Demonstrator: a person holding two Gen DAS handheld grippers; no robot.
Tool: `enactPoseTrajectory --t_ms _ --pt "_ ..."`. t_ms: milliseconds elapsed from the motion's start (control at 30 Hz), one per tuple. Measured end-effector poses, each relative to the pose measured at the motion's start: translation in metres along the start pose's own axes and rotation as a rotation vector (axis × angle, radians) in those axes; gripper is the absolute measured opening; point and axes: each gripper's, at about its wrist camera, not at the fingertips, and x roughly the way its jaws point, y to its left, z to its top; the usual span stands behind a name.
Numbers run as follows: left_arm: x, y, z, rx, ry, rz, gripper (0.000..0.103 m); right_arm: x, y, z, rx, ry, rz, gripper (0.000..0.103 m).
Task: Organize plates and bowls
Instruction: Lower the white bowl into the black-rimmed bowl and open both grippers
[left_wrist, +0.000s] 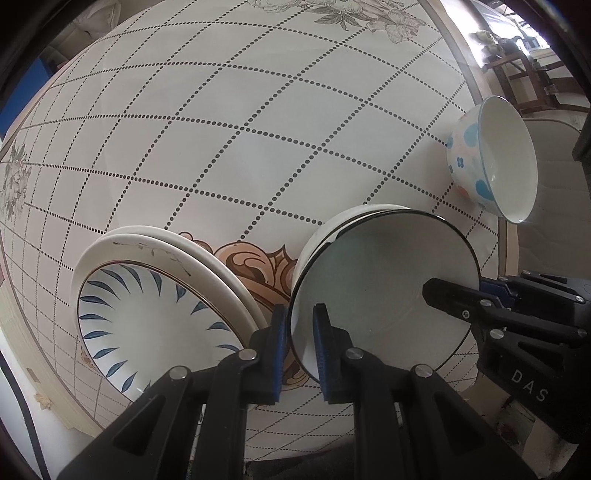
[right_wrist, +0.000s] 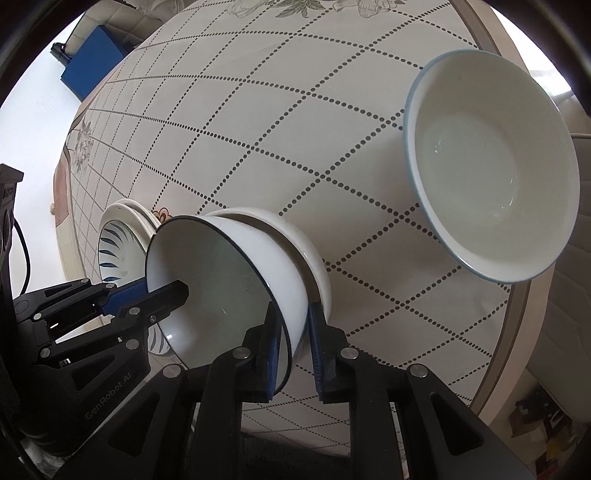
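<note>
White bowl (right_wrist: 236, 280) with thin dark rim, opposite edges pinched by left hand-held gripper (left_wrist: 300, 345) and right hand-held gripper (right_wrist: 293, 345).

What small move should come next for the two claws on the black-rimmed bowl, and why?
Probably open both claws and back away. The left claw and right claw each pinch the rim of the black-rimmed bowl, which already seems nested in the white bowl beneath. The dotted bowl waits alone, likely next.
</note>
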Motion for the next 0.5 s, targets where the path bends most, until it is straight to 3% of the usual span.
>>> enactPoseTrajectory --t_ms 200,300,500 --pt "-0.003 0.01 -0.002 -0.011 -0.003 -0.008 0.013 -0.011 -0.002 -0.005 -0.004 -0.022 -0.024 0.019" --pt "-0.001 0.013 -0.003 -0.012 -0.004 -0.012 0.013 -0.013 -0.006 -0.007 -0.001 -0.032 -0.028 0.012" --pt "-0.003 0.007 -0.012 -0.018 -0.014 -0.007 0.013 -0.014 -0.011 -0.01 0.007 -0.043 -0.012 0.011"
